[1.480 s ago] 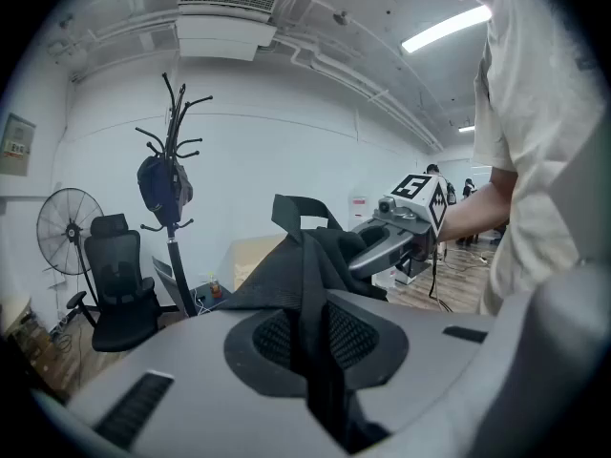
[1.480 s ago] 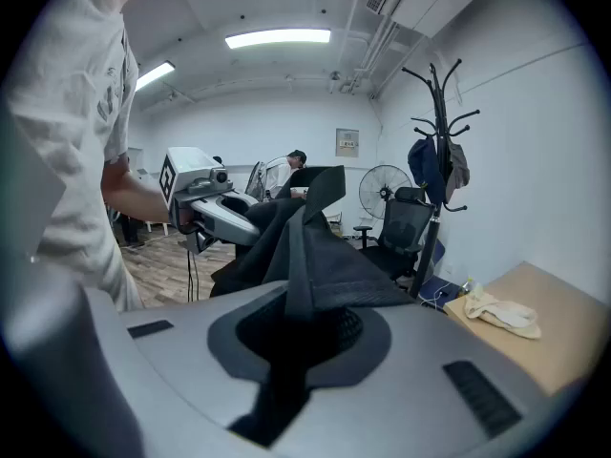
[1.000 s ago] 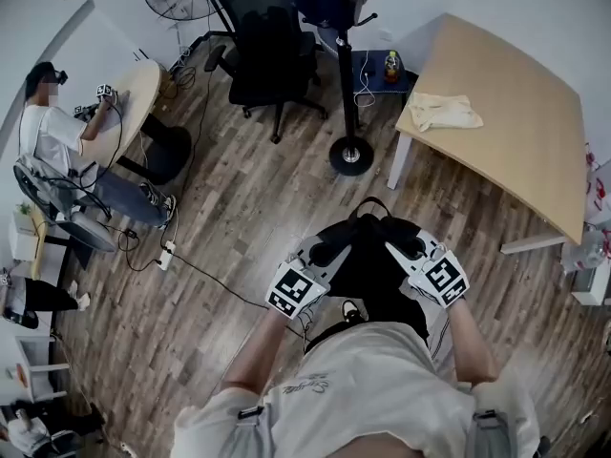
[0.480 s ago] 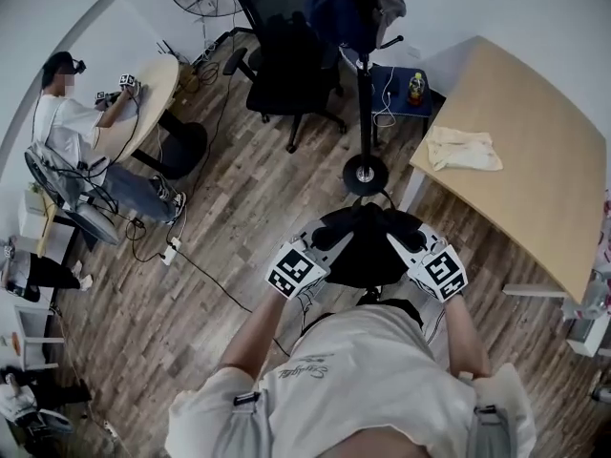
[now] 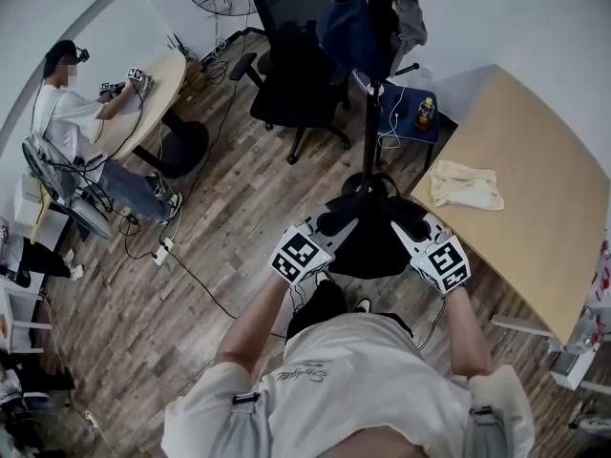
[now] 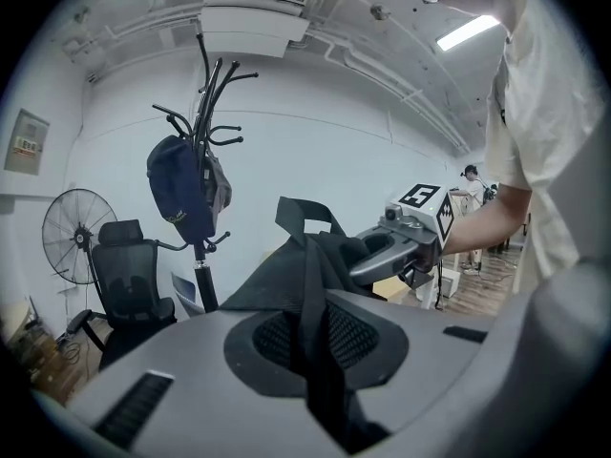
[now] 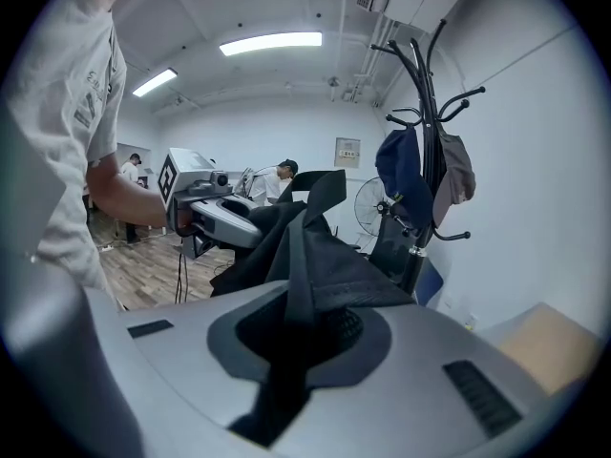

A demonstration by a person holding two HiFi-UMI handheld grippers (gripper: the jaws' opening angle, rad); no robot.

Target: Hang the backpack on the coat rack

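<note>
— Now that the walk across the room has brought the coat rack [image 5: 373,84] close, where is the backpack [image 5: 370,248]?

— Held off the floor in front of the person, stretched between both hands. A second ago the rack's round base stood well ahead of it. Now that base shows just past the bag's top loop, and the pole rises right behind it.

— And the grip?

— The left gripper [image 5: 332,225] has its fingers together on a black strap and fabric at one side of the bag. The right gripper [image 5: 407,227] is clamped on the other side in the same way. Neither hold has loosened during the walk.

— Is there room on the rack?

— A dark blue bag [image 5: 348,31] and a grey garment hang from it already. In both gripper views, several curved hooks near the top look free.

— So what is left?

— My guess is that the approach is nearly done. The bag must still go up high enough for its loop, standing between the two grippers, to drop over a free hook.

— Anything in the way?

— The tabletop [image 5: 535,218] has its corner near the rack's base, and an office chair [image 5: 296,74] sits beyond the pole.
</note>
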